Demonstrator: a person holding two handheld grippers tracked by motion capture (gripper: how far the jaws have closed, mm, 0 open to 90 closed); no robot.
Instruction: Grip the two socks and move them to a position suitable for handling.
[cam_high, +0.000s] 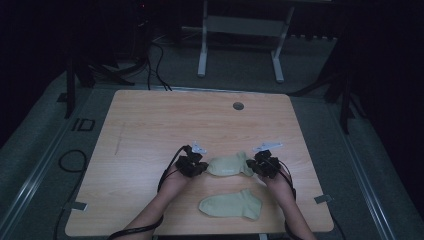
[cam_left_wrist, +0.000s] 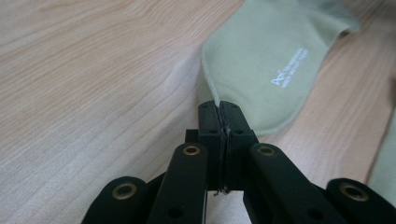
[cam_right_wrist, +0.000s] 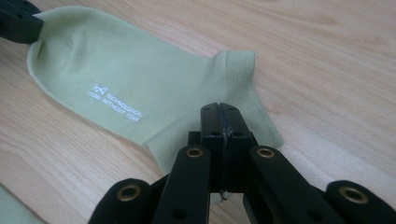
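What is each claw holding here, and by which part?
Both grip the pale green fabric sock farther from the person: left claw shut on its toe edge, right claw shut on its ribbed cuff end.

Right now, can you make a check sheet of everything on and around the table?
Surface: wooden table, round hole near the far edge.
Job's things: held sock stretched between both grippers; second sock lying nearer the person.
Clutter: nothing seen.
Grippers: left gripper shut on the held sock's toe edge; right gripper shut on its cuff end.
Cables: black cables trail from the grippers.
Surroundings: dark room, grey floor, white stand behind.
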